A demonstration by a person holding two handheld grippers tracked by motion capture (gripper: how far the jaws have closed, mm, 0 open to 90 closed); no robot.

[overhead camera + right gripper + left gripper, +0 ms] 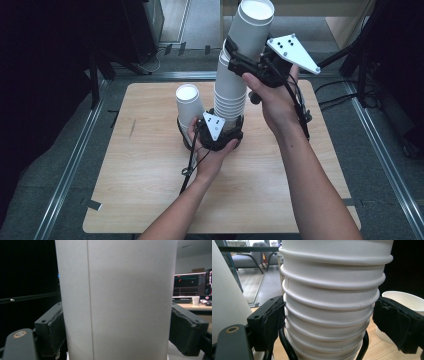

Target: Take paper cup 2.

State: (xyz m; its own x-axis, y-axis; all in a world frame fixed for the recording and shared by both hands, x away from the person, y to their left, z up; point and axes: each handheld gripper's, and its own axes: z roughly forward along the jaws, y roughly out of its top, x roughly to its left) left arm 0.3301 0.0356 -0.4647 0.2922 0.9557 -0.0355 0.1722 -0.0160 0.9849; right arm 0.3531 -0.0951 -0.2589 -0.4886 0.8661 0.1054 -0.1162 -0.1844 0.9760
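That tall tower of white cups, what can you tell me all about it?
The tower of cups is white, paper by its look, nested upside down with rolled rims showing as rings. It stands upright on the wooden table. The left claw closes around its lower part. The right claw grips the tilted top cup.

a light wooden table carries the stack of white paper cups near its middle and a single white cup just beside it.

White cup between claw pads
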